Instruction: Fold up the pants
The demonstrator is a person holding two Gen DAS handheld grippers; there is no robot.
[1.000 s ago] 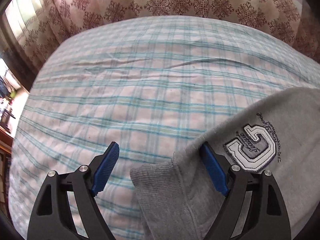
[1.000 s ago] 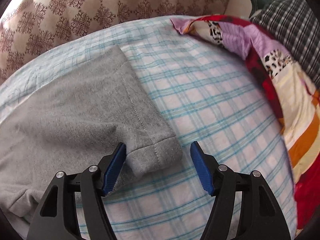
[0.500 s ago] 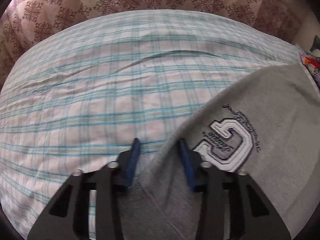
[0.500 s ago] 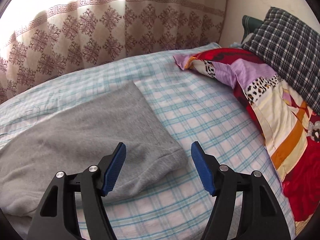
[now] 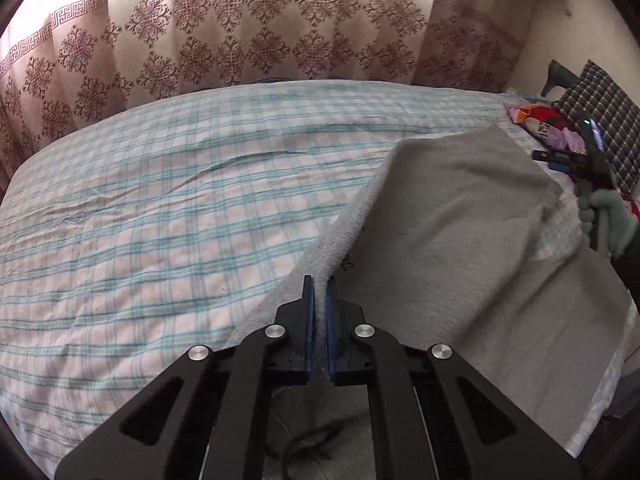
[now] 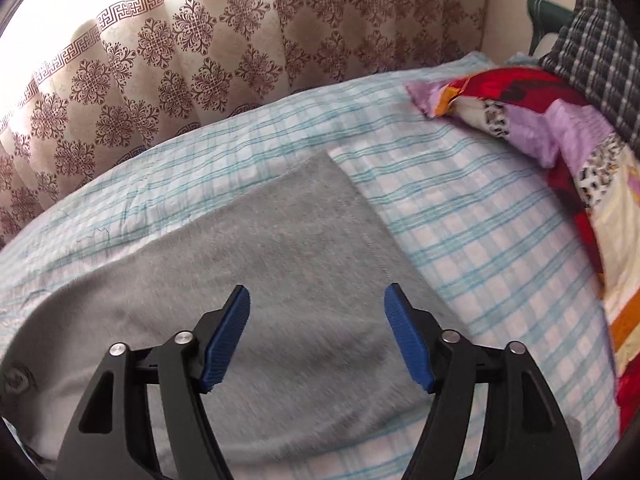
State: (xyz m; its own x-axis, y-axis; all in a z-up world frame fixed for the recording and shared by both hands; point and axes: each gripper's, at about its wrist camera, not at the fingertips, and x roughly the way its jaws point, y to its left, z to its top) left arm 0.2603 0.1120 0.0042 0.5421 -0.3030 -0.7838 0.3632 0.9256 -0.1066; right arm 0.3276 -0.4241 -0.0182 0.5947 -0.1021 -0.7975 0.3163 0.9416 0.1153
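Observation:
Grey sweatpants [image 5: 452, 224] lie on a bed with a blue-checked sheet [image 5: 160, 216]. In the left wrist view my left gripper [image 5: 319, 286] is shut on the pants' left edge and holds it raised off the sheet, so the cloth stands as a lifted flap and its logo is turned out of sight. In the right wrist view the grey pants [image 6: 280, 264] lie flat under my right gripper [image 6: 317, 308]. Its jaws are opening, and the blue pads hover above the cloth without pressing on it. The right gripper [image 5: 560, 159] and a gloved hand [image 5: 608, 216] also show at the right of the left wrist view.
A patterned curtain [image 6: 200, 52] hangs along the far side of the bed. A patchwork quilt [image 6: 560, 140] and a dark checked pillow [image 6: 600, 52] lie at the right end of the bed. The checked sheet [image 6: 480, 232] stretches between the pants and the quilt.
My left gripper went from wide open to shut on the pants' edge and lifted it, turning the logo out of sight. My right gripper rose and now hangs over the pants.

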